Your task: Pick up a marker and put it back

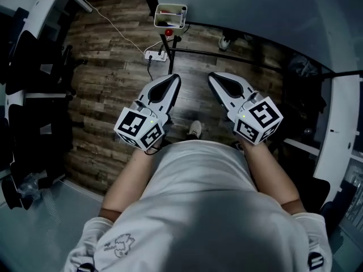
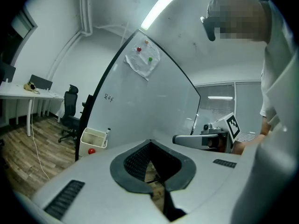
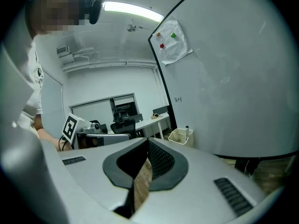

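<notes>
Open air is lying between the left gripper [image 1: 173,79], the right gripper [image 1: 212,77] and the basket [image 1: 170,5] ahead. The whiteboard [image 1: 255,13] is closing off the front and right. Its black stand bar [image 1: 215,55] is crossing low, beside a power strip [image 1: 156,54] on the floor.

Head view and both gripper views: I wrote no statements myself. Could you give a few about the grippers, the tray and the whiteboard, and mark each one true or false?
1. The left gripper holds a marker. False: its jaws are together and nothing is between them.
2. The right gripper is shut and empty. True.
3. The white tray lies ahead of both grippers, and neither touches it. True.
4. The whiteboard is completely bare. False: a sheet of paper is stuck on it under small coloured magnets.
5. A marker stands in the tray. True.
</notes>
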The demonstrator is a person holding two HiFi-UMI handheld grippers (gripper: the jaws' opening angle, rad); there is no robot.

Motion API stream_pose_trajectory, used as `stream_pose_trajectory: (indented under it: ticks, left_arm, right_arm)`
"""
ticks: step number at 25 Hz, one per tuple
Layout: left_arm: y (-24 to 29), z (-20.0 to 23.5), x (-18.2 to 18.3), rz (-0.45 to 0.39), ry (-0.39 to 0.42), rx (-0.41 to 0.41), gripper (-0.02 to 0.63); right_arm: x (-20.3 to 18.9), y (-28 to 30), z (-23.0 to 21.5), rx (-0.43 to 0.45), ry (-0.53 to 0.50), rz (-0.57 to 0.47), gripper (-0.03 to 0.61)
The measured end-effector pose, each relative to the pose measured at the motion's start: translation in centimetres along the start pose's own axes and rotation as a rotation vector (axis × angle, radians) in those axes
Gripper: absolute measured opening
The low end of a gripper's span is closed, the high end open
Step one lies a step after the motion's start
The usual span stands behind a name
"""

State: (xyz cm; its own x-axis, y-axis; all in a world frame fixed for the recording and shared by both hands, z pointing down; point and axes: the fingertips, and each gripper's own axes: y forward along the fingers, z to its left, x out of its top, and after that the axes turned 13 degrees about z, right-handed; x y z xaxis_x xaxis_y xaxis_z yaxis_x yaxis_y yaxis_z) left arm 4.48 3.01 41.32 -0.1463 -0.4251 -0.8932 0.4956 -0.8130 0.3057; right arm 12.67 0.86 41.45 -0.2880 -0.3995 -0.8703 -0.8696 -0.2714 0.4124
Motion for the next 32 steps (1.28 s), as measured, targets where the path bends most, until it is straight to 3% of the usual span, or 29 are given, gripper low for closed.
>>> stream_pose_trajectory:
  ticks: [13,25,32]
  left_arm:
    - [-1.4,-0.2,0.4,0.037,0.049,-0.084,0.005]
    - [-7.9,2.7,2.1,0.043,0.109,-0.135,0.005]
    - [-11.4,4.0,2.2,0.039,0.112,-0.203,0.005]
  right_arm:
    - [1.3,0.9,2.9,-0.023,0.018,-0.031,0.012]
    - [3.8,4.6,9.1,-0.067,0.035,-0.093,0.011]
    - [4.2,6.4,12.6,-0.105,0.031,-0.119,0.011]
